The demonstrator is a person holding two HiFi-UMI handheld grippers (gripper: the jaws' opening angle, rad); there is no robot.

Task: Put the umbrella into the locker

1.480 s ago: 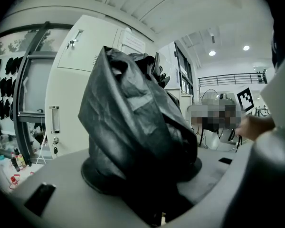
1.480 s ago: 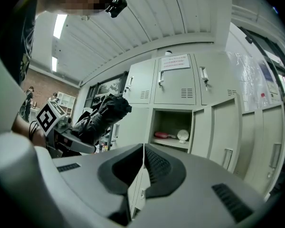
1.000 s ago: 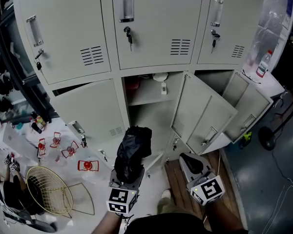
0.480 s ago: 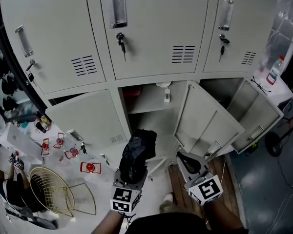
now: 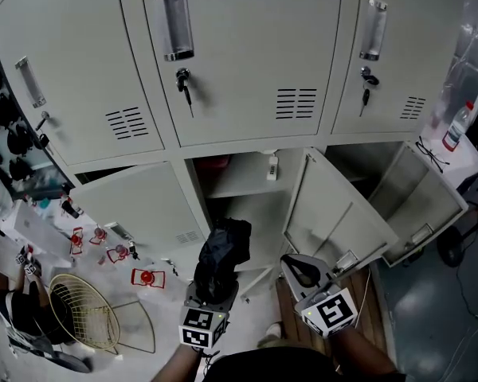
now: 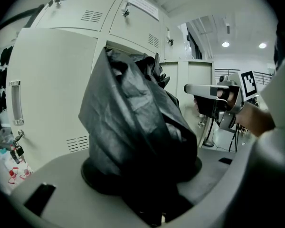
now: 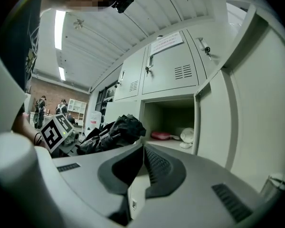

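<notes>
Left claw (image 5: 214, 283) clamps on black folded umbrella (image 5: 221, 251). Umbrella sits just outside open locker (image 5: 251, 212), below shelf (image 5: 240, 183), not yet inside. Right claw (image 5: 297, 267) closed, empty, near swung-open door (image 5: 334, 213).

left gripper (image 5: 213, 286): light grey shell; marker cube (image 5: 196, 327) on the back, black-and-white squares | right gripper (image 5: 301, 270): same grey build, black jaw ends; pads (image 7: 157, 169) are black and ribbed up close; second marker cube (image 5: 329, 312), same kind of print | person: dark top (image 5: 255, 366), pretty much black
</notes>
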